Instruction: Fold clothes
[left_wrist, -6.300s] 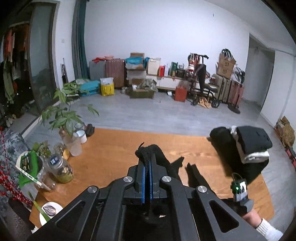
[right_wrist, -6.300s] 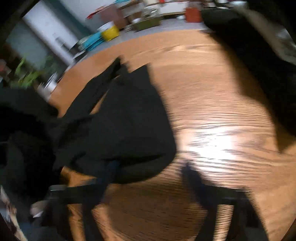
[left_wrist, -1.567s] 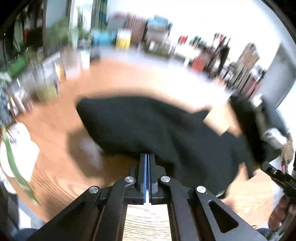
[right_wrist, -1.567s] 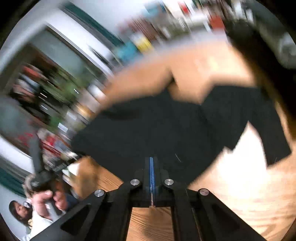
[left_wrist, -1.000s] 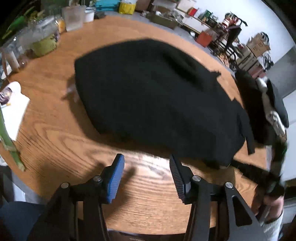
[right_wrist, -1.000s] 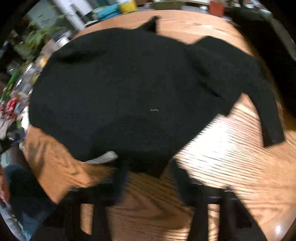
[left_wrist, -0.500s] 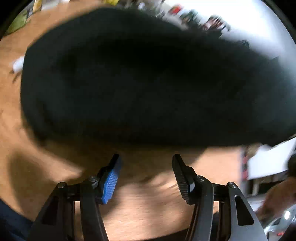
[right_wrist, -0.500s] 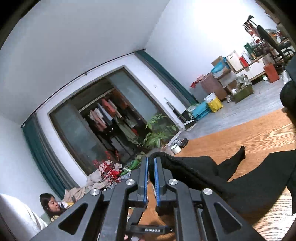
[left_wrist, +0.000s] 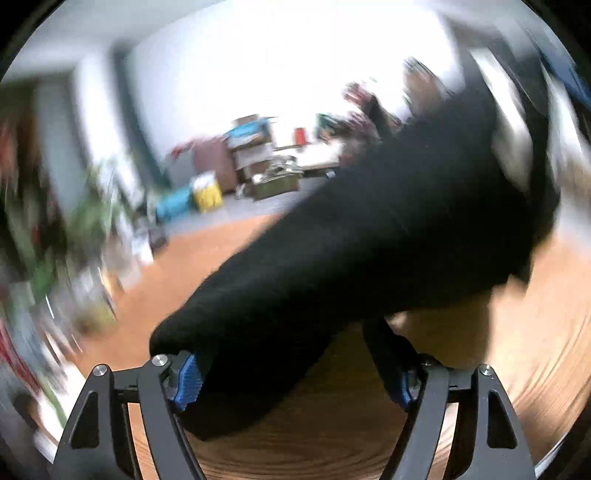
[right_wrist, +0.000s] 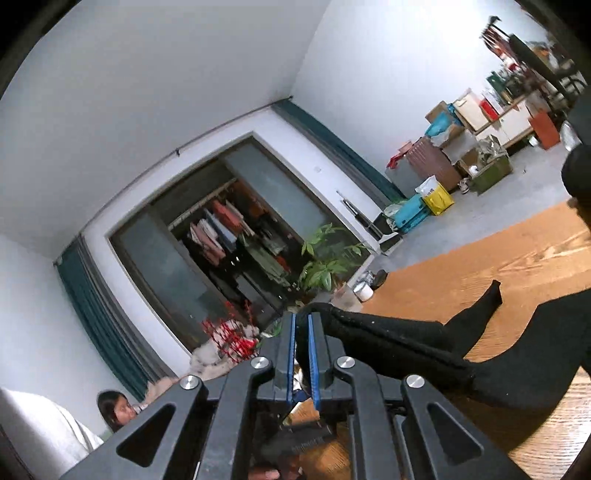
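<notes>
left wrist view: my left gripper (left_wrist: 291, 373) has just been opening, and its jaws now stand wide with the soft black knitted garment (left_wrist: 369, 236) running between them; the blue ribbed pads (left_wrist: 186, 376) do not press the cloth that i can see, so i count this claw as released (the frame is heavily blurred, so light contact at the 9 o'clock pad cannot be ruled out). a second ago the garment lay flat on the round wooden table (left_wrist: 517, 350); now one side is raised into a sloping band from my claw up toward 2 o'clock.

right wrist view: my right gripper (right_wrist: 301, 354) has closed over the past second and is clenched on a thick hem of the garment, which a second ago lay flat in front of its parted jaws. the cloth leaves the pads toward 3 o'clock and drapes down to the table, with a loose point of fabric at about 2 o'clock.

reading: the first fold appears under way, the right side already lifted, the left side not yet gripped. my judgement is that the left claw must close on the edge lying between its pads before the raised side can be carried over evenly; otherwise the cloth may sag and skew.
</notes>
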